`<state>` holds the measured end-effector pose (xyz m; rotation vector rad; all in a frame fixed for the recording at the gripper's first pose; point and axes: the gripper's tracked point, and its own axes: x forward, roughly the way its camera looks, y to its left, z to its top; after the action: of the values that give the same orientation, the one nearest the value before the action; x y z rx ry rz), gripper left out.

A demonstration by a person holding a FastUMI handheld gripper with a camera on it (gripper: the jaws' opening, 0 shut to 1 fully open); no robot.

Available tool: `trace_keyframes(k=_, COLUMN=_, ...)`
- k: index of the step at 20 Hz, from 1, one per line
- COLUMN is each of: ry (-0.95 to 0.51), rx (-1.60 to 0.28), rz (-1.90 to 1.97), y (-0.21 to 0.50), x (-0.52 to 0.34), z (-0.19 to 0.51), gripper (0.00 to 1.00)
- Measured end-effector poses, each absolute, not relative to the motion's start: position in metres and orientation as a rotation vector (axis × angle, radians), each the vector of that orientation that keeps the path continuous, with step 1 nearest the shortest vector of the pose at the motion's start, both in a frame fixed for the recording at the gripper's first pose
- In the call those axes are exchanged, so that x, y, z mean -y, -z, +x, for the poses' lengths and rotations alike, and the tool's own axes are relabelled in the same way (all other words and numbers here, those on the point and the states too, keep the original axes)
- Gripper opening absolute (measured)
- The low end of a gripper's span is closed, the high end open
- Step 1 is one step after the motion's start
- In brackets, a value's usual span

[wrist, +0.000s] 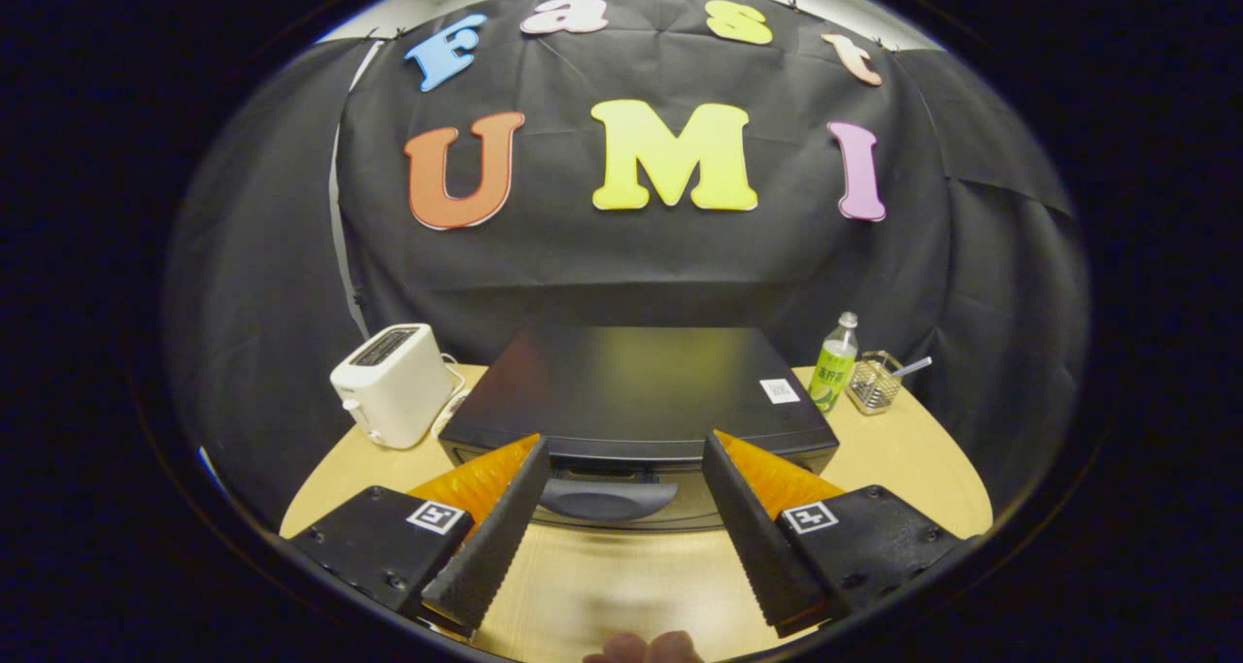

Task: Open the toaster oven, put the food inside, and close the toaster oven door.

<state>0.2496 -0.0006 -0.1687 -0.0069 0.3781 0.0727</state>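
Toaster oven (636, 391) door closed, nothing done yet.
I hold the gripper (626, 464) wide open and empty, its handle (607, 498) between the fingers.

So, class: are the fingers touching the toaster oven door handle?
Apart. The gripper view shows the fingers open, flanking the handle with table visible between each finger and it.

Black toaster oven (636, 391), boxy, flat glossy top with small white sticker, sits squarely on pale wood table, just ahead of the gripper's spread fingers, door shut, its curved dark handle (607, 498) between the fingertips, untouched.
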Motion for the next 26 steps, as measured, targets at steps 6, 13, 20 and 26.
trace_keyframes(k=6, ry=-0.078, rx=-0.456, rz=-0.008, y=0.206, x=-0.012, z=0.275, gripper=1.00)
trace_keyframes(k=13, ry=-0.040, rx=-0.441, rz=-0.013, y=0.215, x=-0.012, z=0.274, gripper=1.00)
trace_keyframes(k=20, ry=-0.055, rx=-0.492, rz=-0.012, y=0.225, x=-0.013, z=0.251, gripper=1.00)
trace_keyframes(k=26, ry=-0.031, rx=-0.563, rz=-0.036, y=0.254, x=-0.010, z=0.201, gripper=1.00)
